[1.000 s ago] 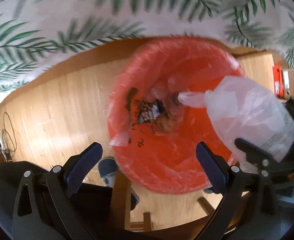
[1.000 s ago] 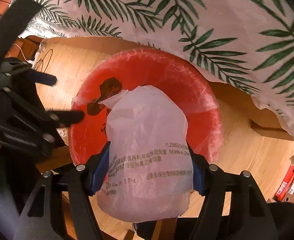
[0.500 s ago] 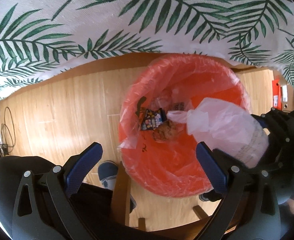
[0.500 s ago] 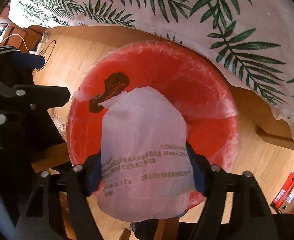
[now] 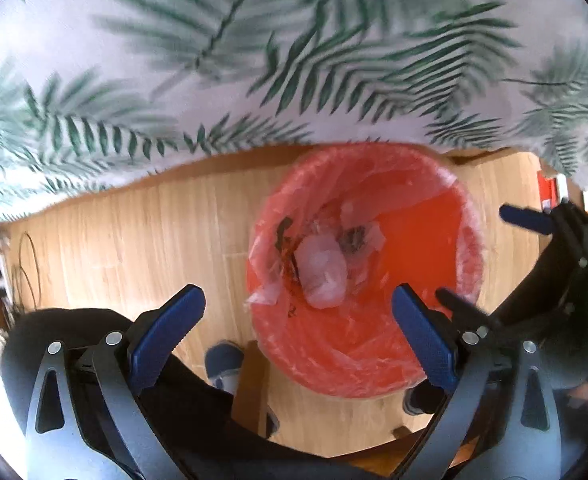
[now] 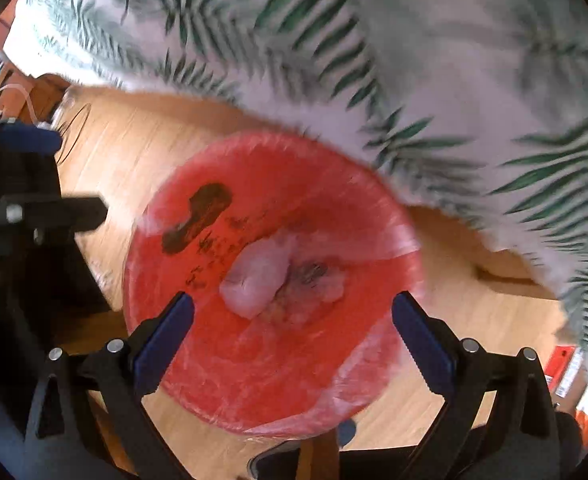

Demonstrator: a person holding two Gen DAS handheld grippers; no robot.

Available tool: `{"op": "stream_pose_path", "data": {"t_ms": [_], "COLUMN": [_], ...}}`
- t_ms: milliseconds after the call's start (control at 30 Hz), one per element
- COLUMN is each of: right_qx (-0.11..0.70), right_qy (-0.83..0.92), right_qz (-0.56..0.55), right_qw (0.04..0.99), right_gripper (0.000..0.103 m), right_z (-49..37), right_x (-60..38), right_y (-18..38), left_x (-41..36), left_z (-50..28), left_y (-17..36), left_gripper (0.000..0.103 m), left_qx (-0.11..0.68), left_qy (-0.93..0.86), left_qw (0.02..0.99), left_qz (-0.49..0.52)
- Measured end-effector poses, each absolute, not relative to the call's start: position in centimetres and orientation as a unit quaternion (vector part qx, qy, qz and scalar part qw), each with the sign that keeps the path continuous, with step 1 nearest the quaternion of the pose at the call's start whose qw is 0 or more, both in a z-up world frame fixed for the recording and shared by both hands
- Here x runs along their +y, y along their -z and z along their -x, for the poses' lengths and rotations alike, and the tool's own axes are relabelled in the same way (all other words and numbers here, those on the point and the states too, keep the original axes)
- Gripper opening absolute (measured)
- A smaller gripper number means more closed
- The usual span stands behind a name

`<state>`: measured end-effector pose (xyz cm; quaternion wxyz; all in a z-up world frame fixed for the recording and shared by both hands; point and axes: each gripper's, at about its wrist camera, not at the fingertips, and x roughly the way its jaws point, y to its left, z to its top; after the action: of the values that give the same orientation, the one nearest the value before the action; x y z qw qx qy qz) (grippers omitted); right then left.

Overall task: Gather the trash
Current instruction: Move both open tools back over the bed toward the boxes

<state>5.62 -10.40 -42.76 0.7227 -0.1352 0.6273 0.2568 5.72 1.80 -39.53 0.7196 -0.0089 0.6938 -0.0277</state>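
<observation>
A red bin lined with a clear bag (image 5: 446, 240) (image 6: 262, 368) stands on the wooden floor below both grippers. A white plastic bag (image 5: 320, 270) (image 6: 256, 280) lies loose at its bottom among other scraps. My right gripper (image 6: 292, 312) hangs over the bin, its jaws opening wide with nothing between them. My left gripper (image 5: 298, 308) is open and empty above the bin's left rim. The right gripper's blue-tipped fingers (image 5: 522, 218) show at the right of the left wrist view.
A tablecloth with green palm leaves (image 5: 254, 60) (image 6: 414, 60) overhangs the bin's far side. A person's shoe (image 5: 224, 364) and dark trouser legs lie near the bin. Cables (image 5: 24, 264) trail on the floor at far left. Red boxes (image 6: 566, 364) sit at the right.
The white bag left the right gripper's jaws, which spread wide, and dropped to the bin's bottom. Both grippers rose, so the bin looks smaller and more tablecloth shows.
</observation>
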Motion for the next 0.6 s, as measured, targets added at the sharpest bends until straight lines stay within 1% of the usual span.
{"op": "stream_pose_path", "data": {"t_ms": [133, 267, 367, 467, 600], "right_qx": [0.582, 0.516, 0.495, 0.479, 0.447], "right_qy": [-0.248, -0.23, -0.226, -0.217, -0.201], "right_qz": [0.117, 0.118, 0.117, 0.1, 0.095], "right_qw": [0.766, 0.817, 0.831, 0.845, 0.866], "right_gripper": [0.098, 0.098, 0.098, 0.098, 0.098], "right_z": [-5.2, -4.6, -5.2, -6.2, -8.8], "right_x": [-12.2, -13.7, -14.7, -16.2, -17.7], "right_y": [38.1, 32.8, 29.4, 26.1, 22.4], "left_x": [1.0, 0.5, 0.3, 1.0, 2.0], "left_z": [-4.8, -4.7, -5.4, -6.6, -9.6], "left_y": [35.3, 30.7, 27.0, 23.3, 20.3], "left_gripper": [0.097, 0.097, 0.097, 0.097, 0.097], "left_qx": [0.658, 0.626, 0.595, 0.558, 0.529], "left_qy": [0.059, 0.074, 0.072, 0.07, 0.05], "left_qw": [0.75, 0.776, 0.801, 0.827, 0.847], "left_qz": [0.015, 0.0, -0.02, -0.003, 0.003]}}
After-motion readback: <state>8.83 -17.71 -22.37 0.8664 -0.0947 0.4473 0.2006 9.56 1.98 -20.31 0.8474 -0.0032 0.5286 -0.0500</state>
